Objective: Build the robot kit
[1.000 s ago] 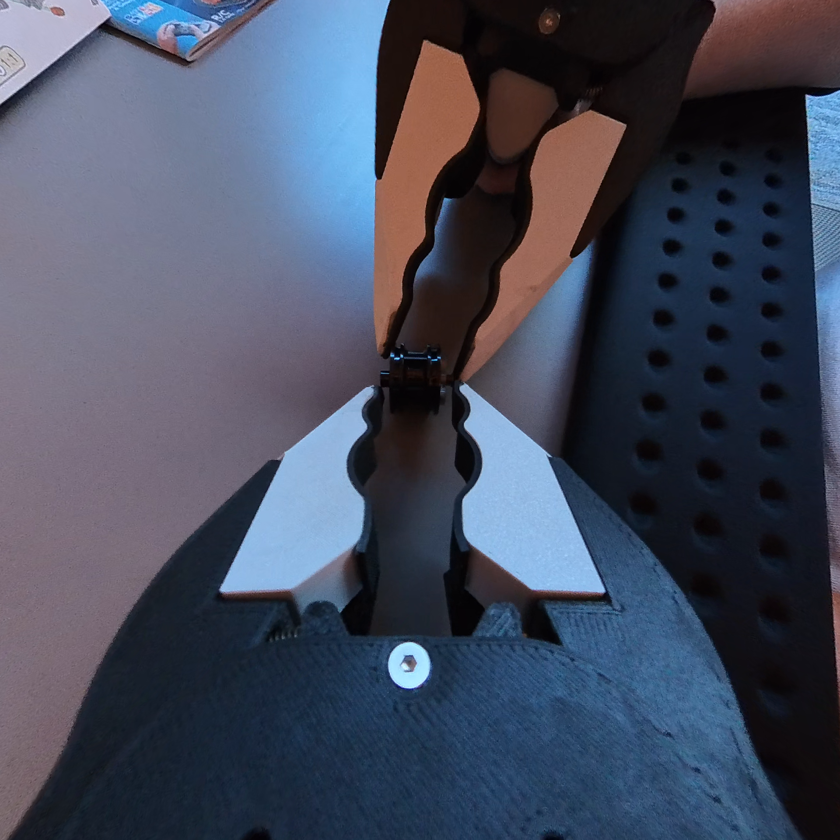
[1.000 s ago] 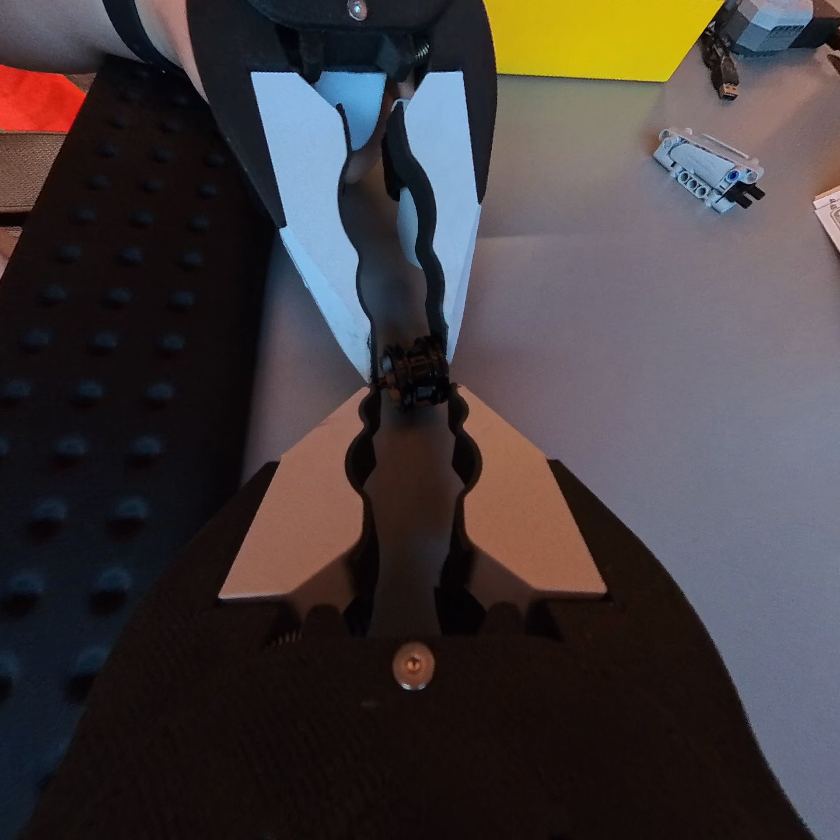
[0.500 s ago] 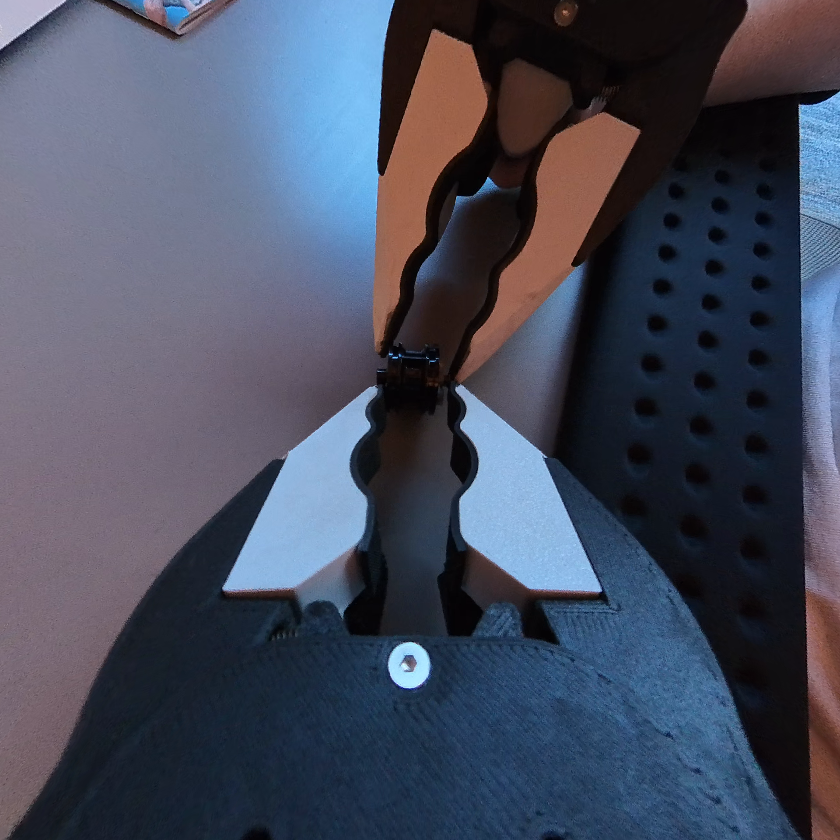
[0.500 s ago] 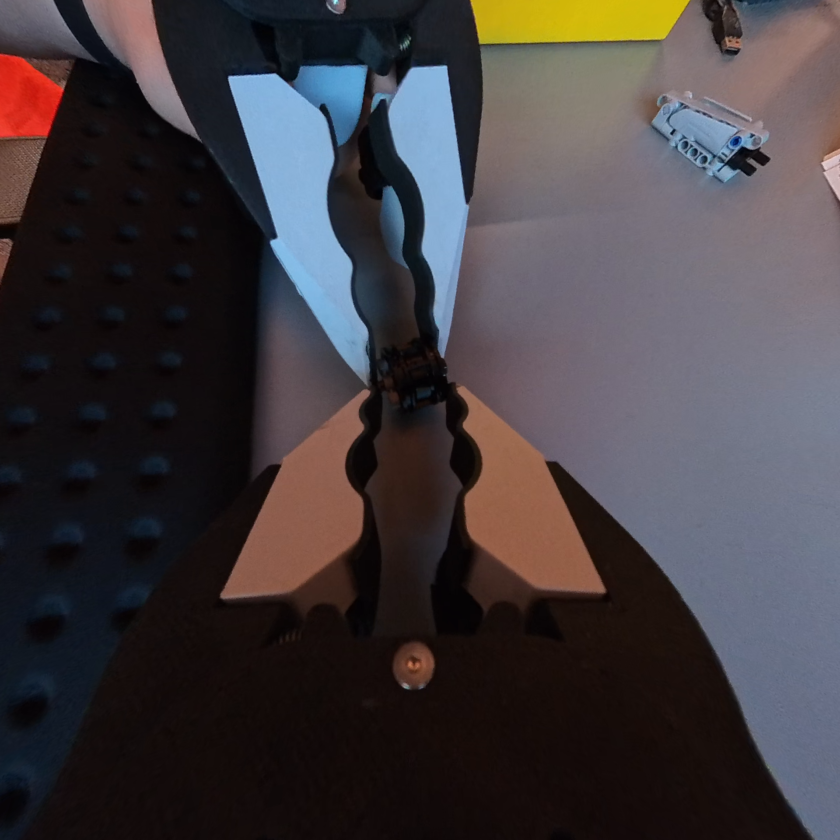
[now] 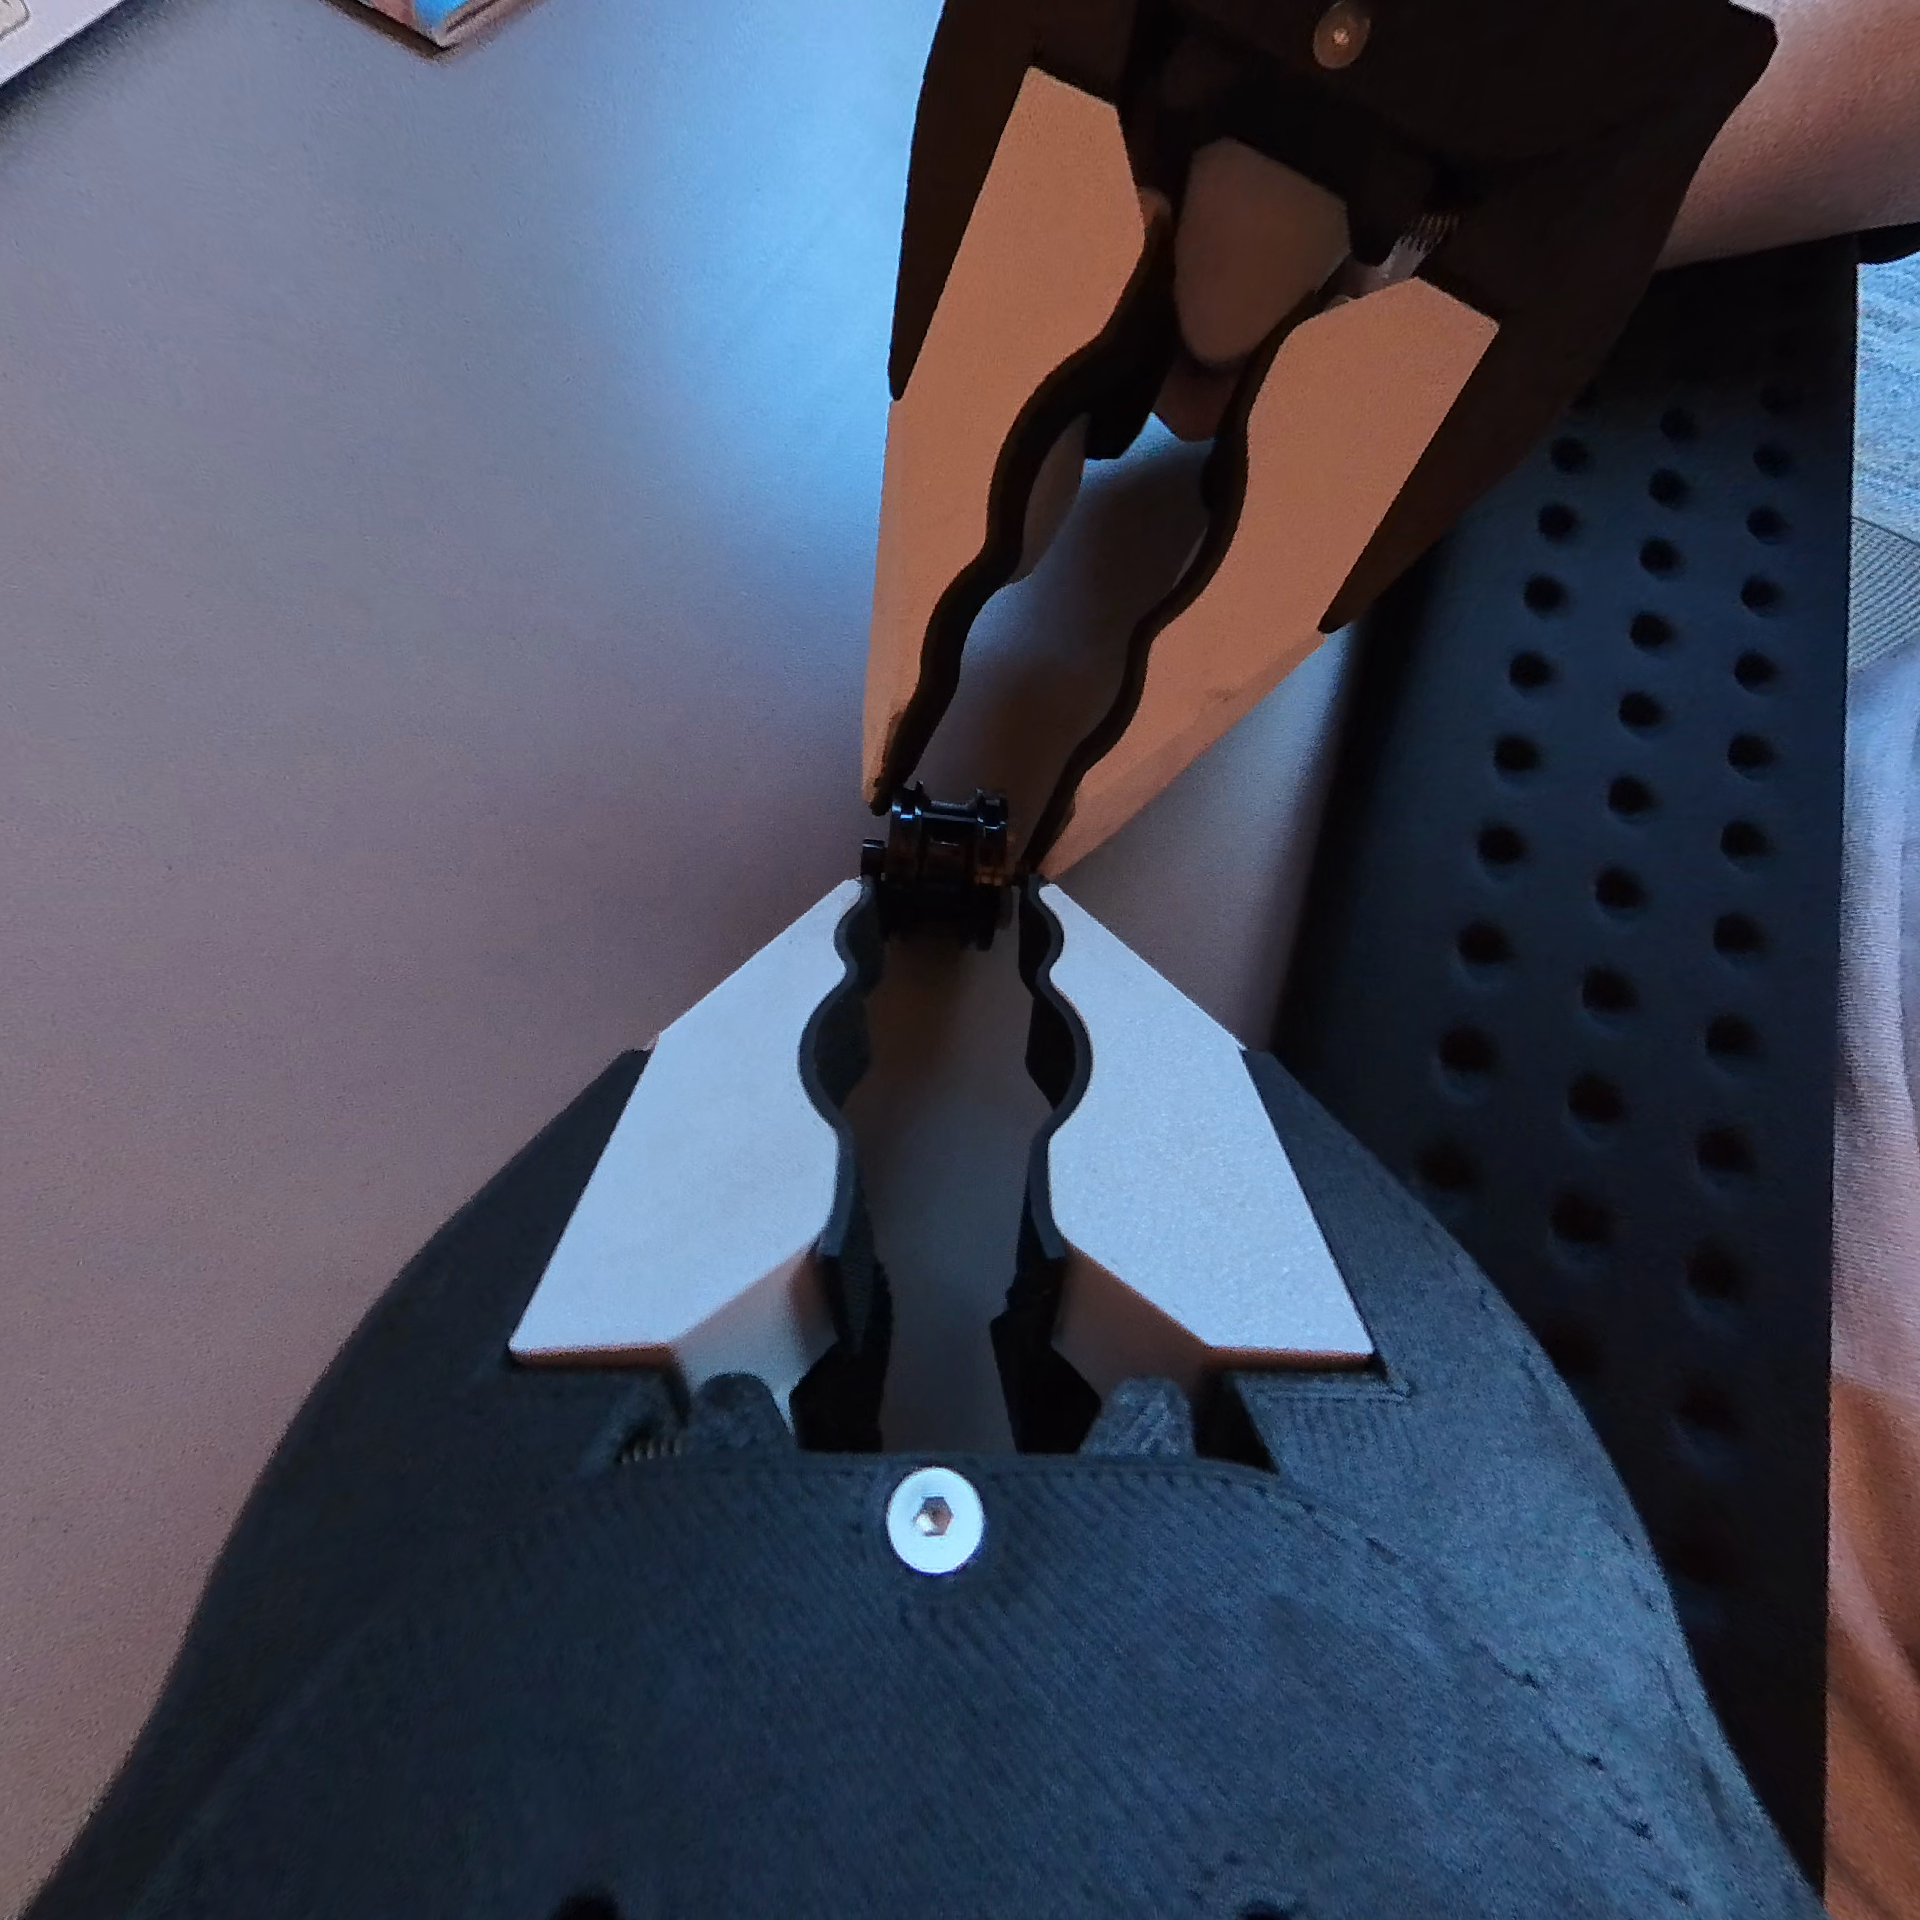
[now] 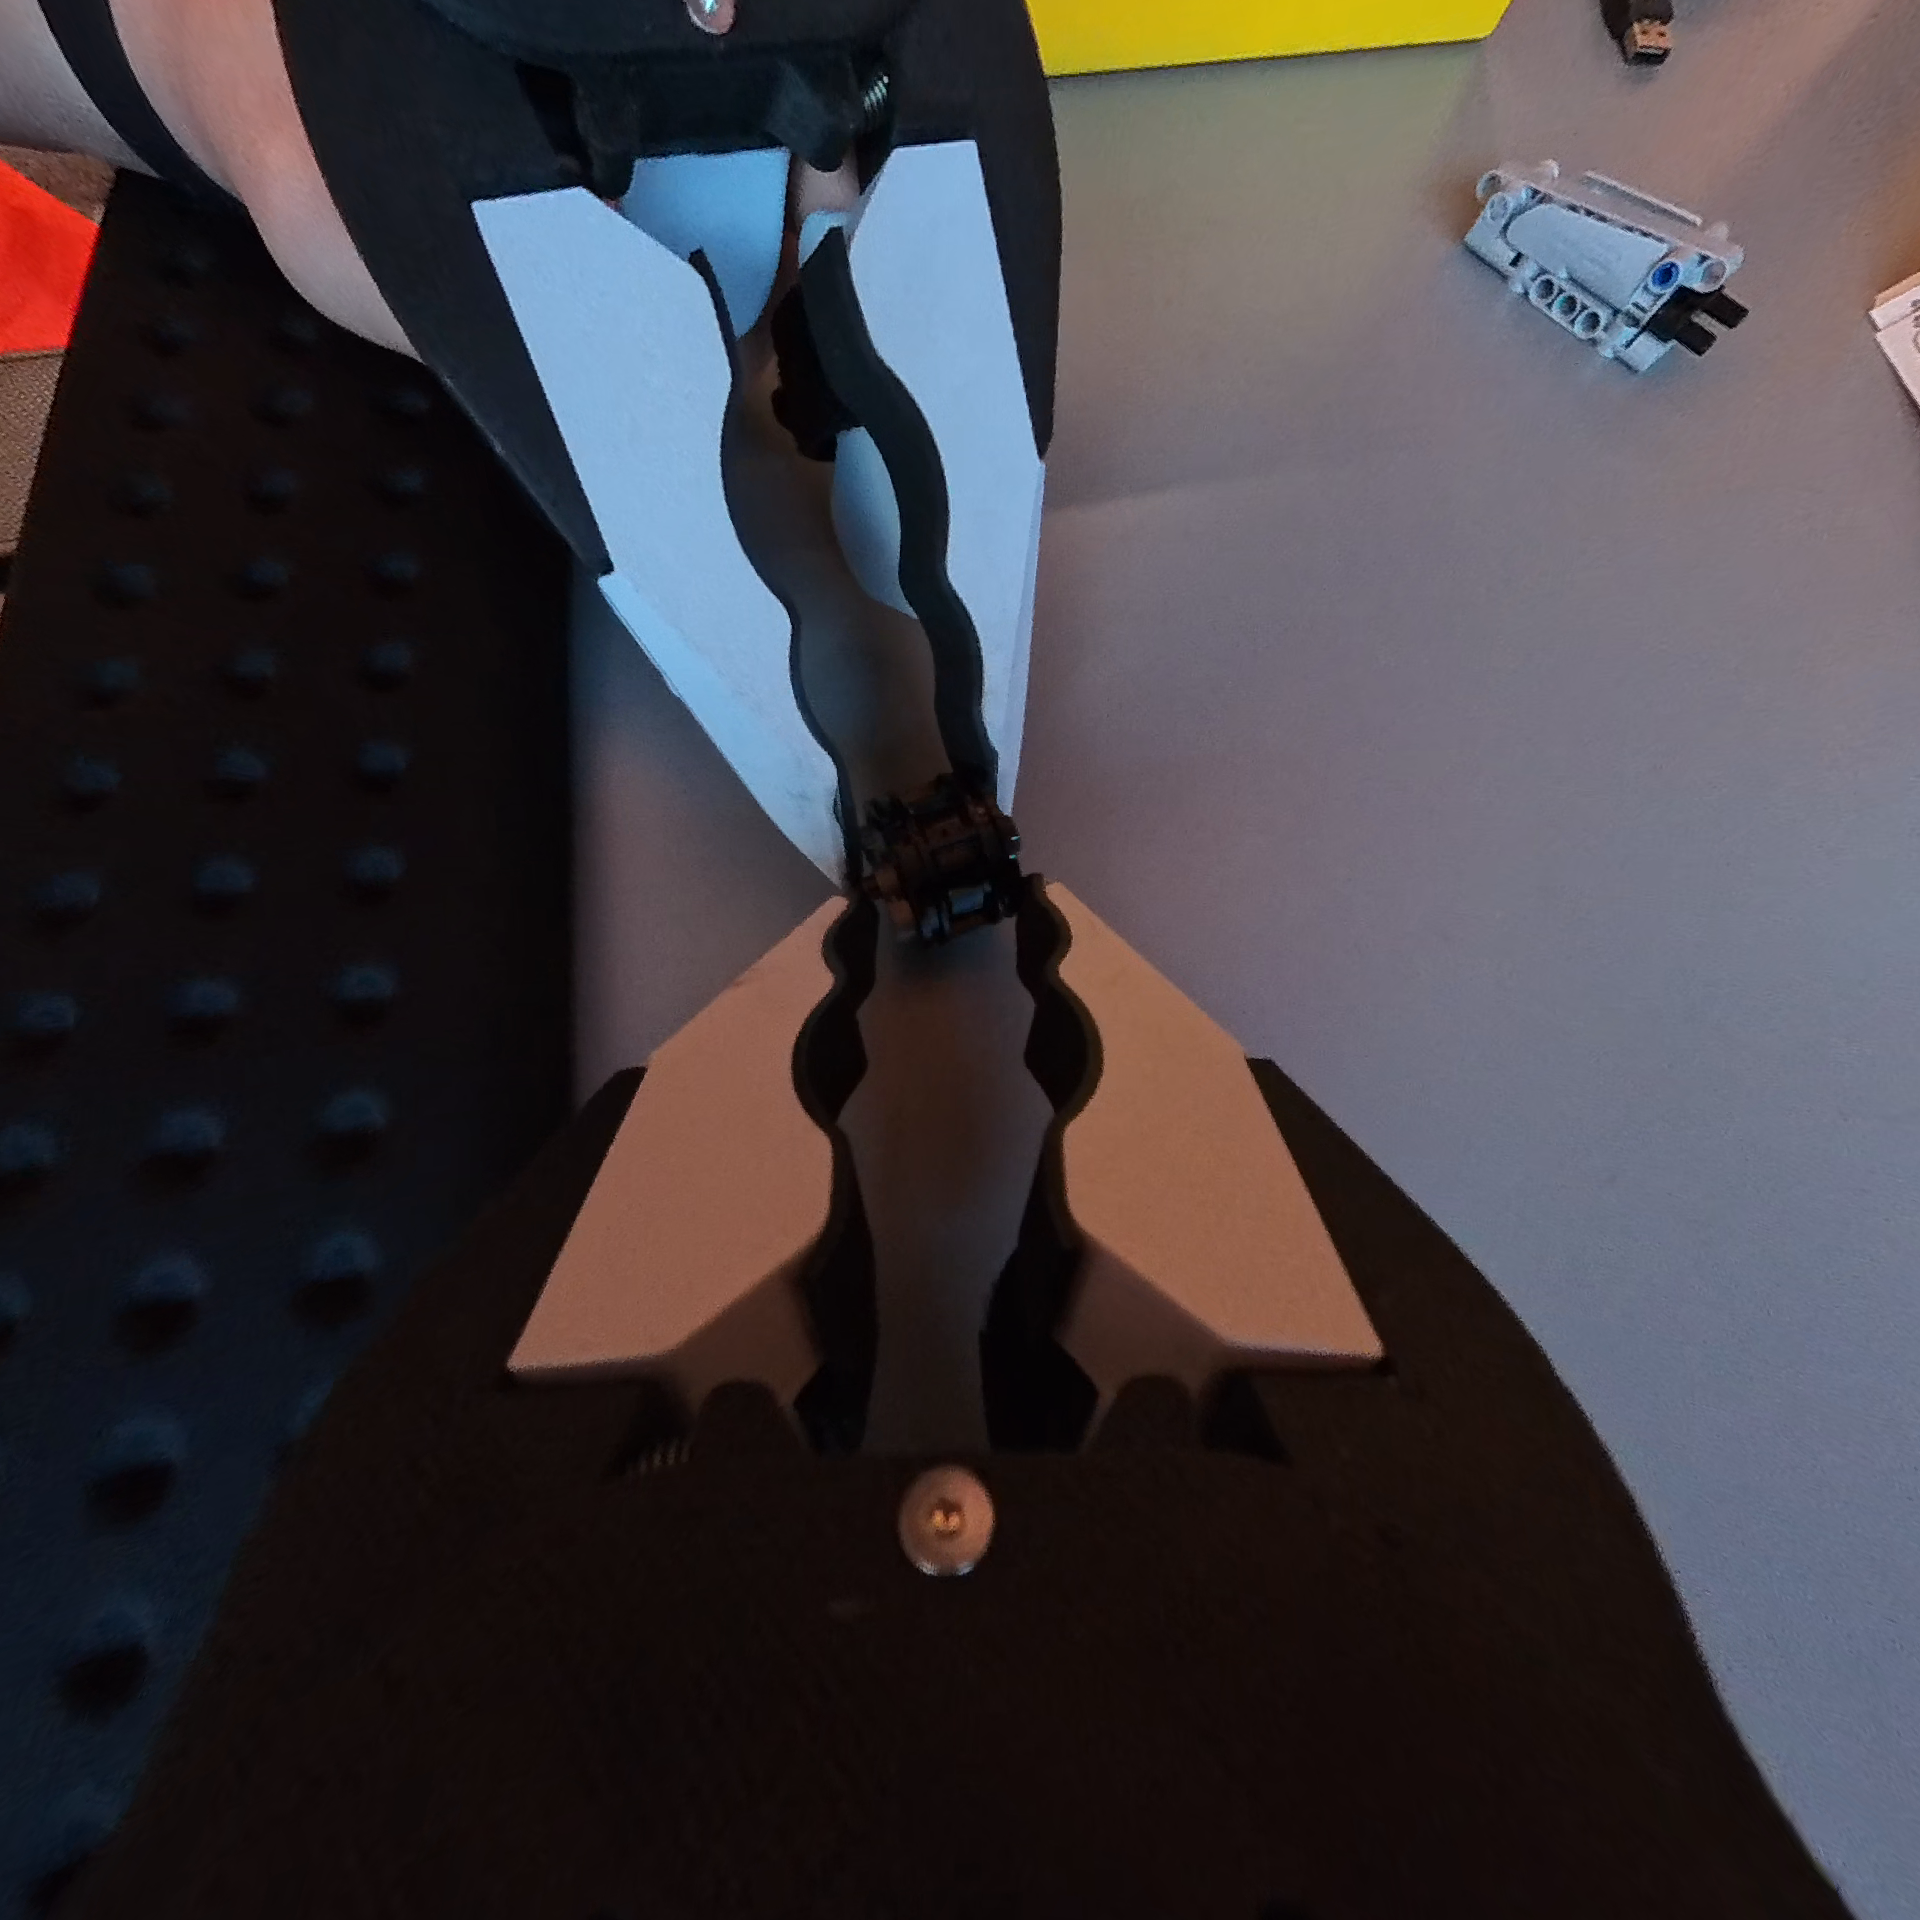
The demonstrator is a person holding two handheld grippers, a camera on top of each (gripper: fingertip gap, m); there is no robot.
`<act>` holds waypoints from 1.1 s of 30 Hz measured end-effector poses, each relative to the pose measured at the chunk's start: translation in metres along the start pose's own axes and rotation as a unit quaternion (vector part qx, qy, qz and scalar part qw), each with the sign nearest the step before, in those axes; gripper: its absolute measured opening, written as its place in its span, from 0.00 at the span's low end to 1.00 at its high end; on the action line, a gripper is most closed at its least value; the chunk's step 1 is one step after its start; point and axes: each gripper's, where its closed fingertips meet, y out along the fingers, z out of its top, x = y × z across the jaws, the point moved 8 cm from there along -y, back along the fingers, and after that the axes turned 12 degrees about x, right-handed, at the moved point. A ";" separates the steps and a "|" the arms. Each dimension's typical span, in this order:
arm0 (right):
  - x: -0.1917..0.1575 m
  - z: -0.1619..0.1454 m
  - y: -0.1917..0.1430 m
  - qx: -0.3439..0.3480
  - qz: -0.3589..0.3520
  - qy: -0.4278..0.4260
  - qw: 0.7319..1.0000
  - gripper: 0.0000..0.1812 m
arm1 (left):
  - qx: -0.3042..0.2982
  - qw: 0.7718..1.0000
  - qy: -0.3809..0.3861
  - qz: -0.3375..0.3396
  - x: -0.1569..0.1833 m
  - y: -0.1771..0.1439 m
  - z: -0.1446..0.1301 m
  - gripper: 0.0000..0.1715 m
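Both grippers meet tip to tip above the grey table [image 5: 364, 727] and pinch a small black spool-like part [image 5: 940, 868] between them. My left gripper [image 5: 943, 902] is shut on its near end. The right gripper [image 5: 961, 816] comes from the top of the left wrist view and clamps the far end. In the right wrist view the part [image 6: 940, 868] sits between my right gripper's tips [image 6: 943, 906], and the left gripper [image 6: 920, 821] reaches down from the upper left. I cannot tell if it is one piece or two joined.
A black perforated mat [image 5: 1621, 831] lies right of the grippers; it shows in the right wrist view [image 6: 260, 831] on the left. A grey brick-built motor block [image 6: 1600, 270], a yellow box [image 6: 1247, 31] and a plug [image 6: 1636, 26] lie far right. A booklet corner [image 5: 447, 16] lies far left. Both grippers' tips are close together, under 4 cm apart. Left tips and right tips are each some 25 cm from the grey brick-built motor block [image 6: 1600, 270].
Both grippers keep their hold on the black part. The pair has shifted slightly: table objects slid towards the top of both views, and the opposite gripper looks a little more tilted.
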 end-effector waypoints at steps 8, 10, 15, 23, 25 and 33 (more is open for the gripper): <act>0.003 0.000 0.001 0.006 0.003 0.033 0.999 0.13 | -0.002 1.000 -0.015 0.004 -0.002 0.000 0.000 0.13; 0.004 0.000 0.002 0.007 0.004 0.039 0.999 0.13 | -0.002 1.000 -0.017 0.006 -0.002 0.000 0.000 0.13; 0.005 0.000 0.003 0.009 0.001 0.044 0.999 0.13 | -0.003 1.000 -0.017 0.009 -0.003 0.000 0.000 0.12; 0.008 -0.001 0.004 0.015 -0.002 0.075 0.997 0.12 | -0.005 1.000 -0.017 0.021 -0.003 -0.001 0.001 0.11; 0.009 -0.001 0.004 0.015 -0.002 0.086 0.996 0.12 | -0.007 1.000 -0.014 0.026 -0.003 -0.001 0.001 0.12; 0.019 -0.003 0.006 0.029 0.025 0.061 0.997 0.14 | 0.021 0.999 -0.029 0.015 -0.014 -0.001 -0.001 0.13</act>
